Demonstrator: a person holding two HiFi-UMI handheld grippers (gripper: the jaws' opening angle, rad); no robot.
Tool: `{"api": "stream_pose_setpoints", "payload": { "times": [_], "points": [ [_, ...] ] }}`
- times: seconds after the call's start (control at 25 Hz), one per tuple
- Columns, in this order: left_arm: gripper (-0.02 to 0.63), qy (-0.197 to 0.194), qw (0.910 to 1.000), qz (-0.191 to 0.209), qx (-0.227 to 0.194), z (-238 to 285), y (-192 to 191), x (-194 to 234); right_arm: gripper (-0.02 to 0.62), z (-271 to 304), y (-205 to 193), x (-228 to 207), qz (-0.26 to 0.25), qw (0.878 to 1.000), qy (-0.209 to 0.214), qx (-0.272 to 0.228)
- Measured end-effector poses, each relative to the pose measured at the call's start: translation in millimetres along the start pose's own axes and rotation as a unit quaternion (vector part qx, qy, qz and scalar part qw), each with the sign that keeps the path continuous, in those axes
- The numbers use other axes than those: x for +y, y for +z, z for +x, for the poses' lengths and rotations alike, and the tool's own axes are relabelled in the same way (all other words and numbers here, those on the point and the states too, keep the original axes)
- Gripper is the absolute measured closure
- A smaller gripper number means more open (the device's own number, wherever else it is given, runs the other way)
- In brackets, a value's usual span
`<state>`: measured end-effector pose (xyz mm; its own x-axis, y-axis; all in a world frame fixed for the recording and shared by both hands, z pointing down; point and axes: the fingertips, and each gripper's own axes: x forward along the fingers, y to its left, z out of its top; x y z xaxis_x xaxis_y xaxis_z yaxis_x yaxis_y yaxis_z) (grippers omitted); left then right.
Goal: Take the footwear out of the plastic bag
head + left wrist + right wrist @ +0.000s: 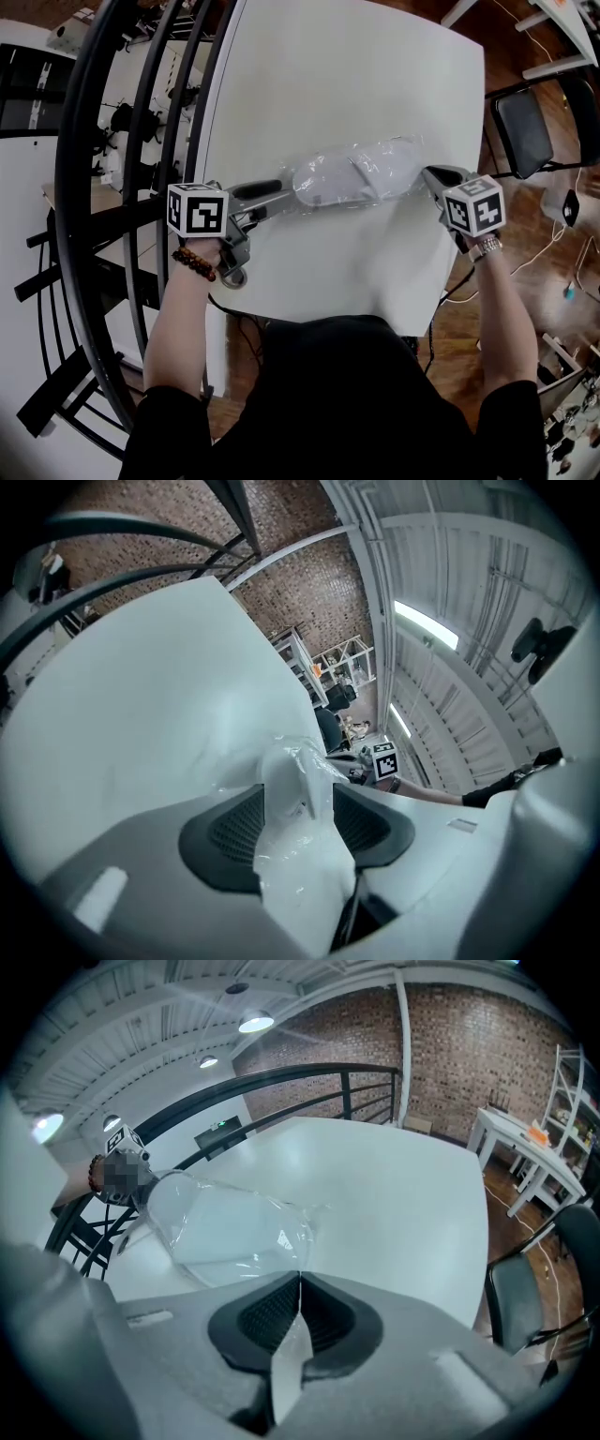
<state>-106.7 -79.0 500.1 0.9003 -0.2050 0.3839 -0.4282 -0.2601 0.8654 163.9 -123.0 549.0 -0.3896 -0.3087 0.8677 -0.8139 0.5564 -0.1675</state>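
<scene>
Clear plastic film is pinched flat between the closed jaws of the right gripper (298,1283), at one end of the transparent plastic bag (380,161). The left gripper (298,803) has its jaws apart, with the bag's opposite end between the pads, unclamped. The pale white footwear (323,183) sits inside the bag, which lies across the white rectangular table (347,75).
</scene>
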Motion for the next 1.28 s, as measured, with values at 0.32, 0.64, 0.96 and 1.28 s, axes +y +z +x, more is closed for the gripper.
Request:
{"api": "stream_pose_setpoints", "payload": {
  "times": [0.32, 0.64, 0.96, 1.28],
  "points": [
    [0.351, 0.023, 0.9996, -0.002, 0.014, 7.2, -3.3, 9.8, 0.598, -1.9, -0.1, -0.4, -0.004, 1.000, -0.002, 0.000],
    [0.351, 0.019, 0.9990, -0.026, 0.029, 15.1, -9.6, 10.7, 0.600, -0.5, 1.0, 2.1, -0.007, 1.000, -0.007, -0.001],
    [0.340, 0.047, 0.9976, -0.037, 0.034, 14.9, -11.7, 23.5, 0.600, -4.3, -3.2, 4.2, -0.006, 1.000, -0.004, -0.001],
    [0.378, 0.038, 0.9979, -0.026, 0.045, 28.6, -9.9, 18.7, 0.600, -3.0, -4.0, 4.0, -0.012, 1.000, -0.004, -0.002]
  ]
}}
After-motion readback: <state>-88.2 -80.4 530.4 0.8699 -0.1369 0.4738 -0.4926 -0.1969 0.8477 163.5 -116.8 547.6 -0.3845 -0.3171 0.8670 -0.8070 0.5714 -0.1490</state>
